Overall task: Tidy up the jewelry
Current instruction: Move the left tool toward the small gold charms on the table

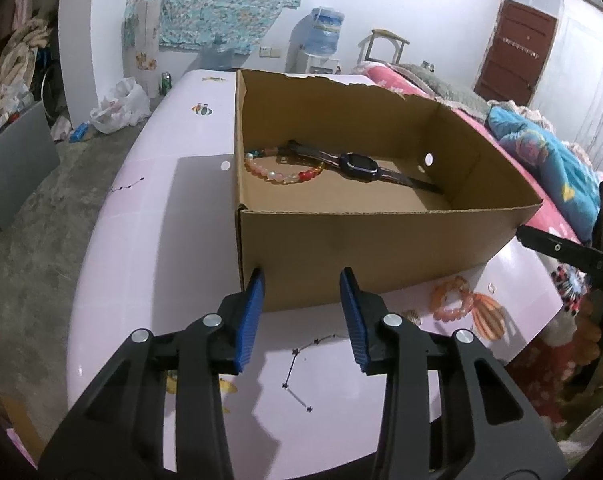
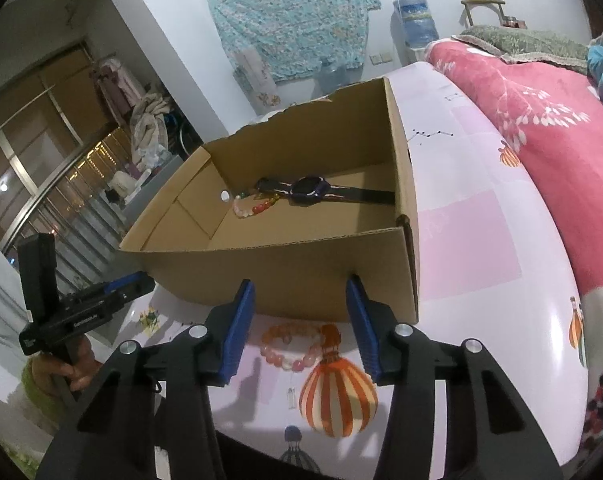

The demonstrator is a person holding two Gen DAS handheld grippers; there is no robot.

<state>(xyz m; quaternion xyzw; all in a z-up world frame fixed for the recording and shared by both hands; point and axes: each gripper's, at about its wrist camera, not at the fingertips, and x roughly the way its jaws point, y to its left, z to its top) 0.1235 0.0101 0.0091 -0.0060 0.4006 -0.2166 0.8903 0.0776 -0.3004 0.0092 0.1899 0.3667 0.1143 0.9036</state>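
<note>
Your left gripper (image 1: 301,280) hangs above the pink patterned table (image 1: 173,240) with its blue pads parted partway and nothing between them, aimed at the near wall of the open cardboard box (image 1: 341,248). No earlier view shows whether those jaws are moving.

Inside the box, toward its left wall, lies a beaded bracelet (image 1: 279,170): a loop of round beads, pale pink and milky along one side, running to red and amber at its right end, with a few green and blue beads at the far left. It lies flat on the box floor, its long axis running left to right. Overlapping its far edge is a dark watch (image 1: 357,166) with a rounded dark case and a strap trimmed in pink; it lies stretched out flat, strap running from far left to near right in the left wrist view.

Outside the box, just beside its near wall, a second bracelet (image 2: 291,346) of glossy peach-pink beads lies flat on the table, touching a printed orange striped balloon (image 2: 337,396). In the right wrist view it sits between and below your right gripper (image 2: 301,294) pads, which stand partly spread, gripping nothing.
</note>
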